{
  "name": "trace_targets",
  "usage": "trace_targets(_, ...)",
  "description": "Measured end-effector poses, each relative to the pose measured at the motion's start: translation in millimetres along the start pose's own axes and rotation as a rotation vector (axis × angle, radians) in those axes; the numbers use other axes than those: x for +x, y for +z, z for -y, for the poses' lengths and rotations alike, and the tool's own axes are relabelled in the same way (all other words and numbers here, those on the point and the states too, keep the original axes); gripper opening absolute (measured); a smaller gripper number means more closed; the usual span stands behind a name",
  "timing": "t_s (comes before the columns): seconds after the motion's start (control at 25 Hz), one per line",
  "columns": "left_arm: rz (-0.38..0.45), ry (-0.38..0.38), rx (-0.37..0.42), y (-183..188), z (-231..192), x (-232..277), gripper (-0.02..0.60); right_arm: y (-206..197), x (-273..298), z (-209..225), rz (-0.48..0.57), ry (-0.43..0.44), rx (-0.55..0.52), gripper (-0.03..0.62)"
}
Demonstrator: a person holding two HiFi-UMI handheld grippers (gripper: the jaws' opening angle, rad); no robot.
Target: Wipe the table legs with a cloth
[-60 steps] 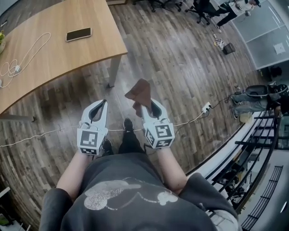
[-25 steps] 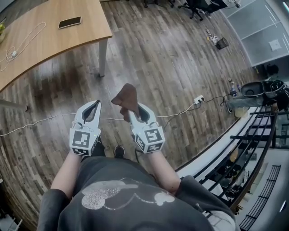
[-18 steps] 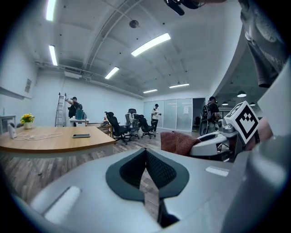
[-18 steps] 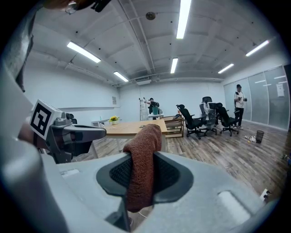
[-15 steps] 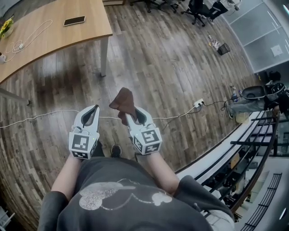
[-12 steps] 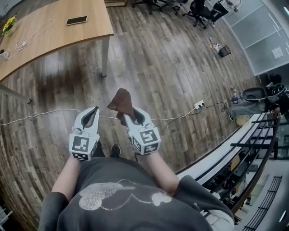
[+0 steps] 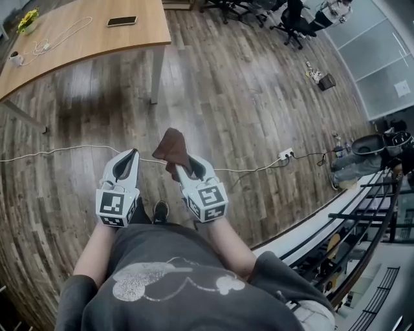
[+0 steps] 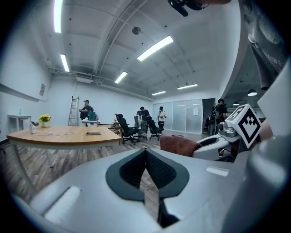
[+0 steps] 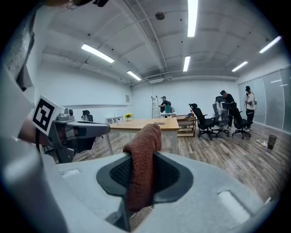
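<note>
A brown cloth [image 7: 171,145] sticks up out of my right gripper [image 7: 176,163], which is shut on it; in the right gripper view the cloth [image 9: 143,159] hangs folded between the jaws of the right gripper [image 9: 142,182]. My left gripper [image 7: 131,155] is held beside it, shut and with nothing in it; its jaws meet in the left gripper view [image 8: 145,152]. The wooden table [image 7: 77,39] stands well ahead to the left. Its nearest grey leg [image 7: 155,77] is far from both grippers.
A white cable [image 7: 58,152] crosses the wood floor just ahead of the grippers and runs to a power strip [image 7: 284,155]. A phone [image 7: 121,21] lies on the table. Office chairs [image 7: 291,19] and people are at the back. A railing [image 7: 362,213] is on the right.
The table and its leg now sit farther up and away in the head view. Both grippers keep the same pose, and the cloth stays in the right one.
</note>
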State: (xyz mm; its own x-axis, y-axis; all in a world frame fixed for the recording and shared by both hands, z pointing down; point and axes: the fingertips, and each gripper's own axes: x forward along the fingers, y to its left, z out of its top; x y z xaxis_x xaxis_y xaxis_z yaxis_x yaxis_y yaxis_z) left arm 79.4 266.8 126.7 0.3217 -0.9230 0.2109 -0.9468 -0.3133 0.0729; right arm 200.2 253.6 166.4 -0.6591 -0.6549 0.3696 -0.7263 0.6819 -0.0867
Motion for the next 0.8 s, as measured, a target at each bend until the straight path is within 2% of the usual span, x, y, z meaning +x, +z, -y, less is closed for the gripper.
trace_targets(0.32,0.02,0.039,-0.016,-6,2,-29,0.02,-10,-13,-19,-0.001,0.02,-0.028,0.087)
trace_targets(0.6,-0.003,-0.004,-0.027,-10,0,-35,0.02,-9,-11,-25,-0.023,0.006,-0.028,0.087)
trace_targets(0.8,-0.012,-0.002,-0.038,-10,-16,-45,0.02,-2,-3,-42,-0.024,0.01,-0.034,0.087)
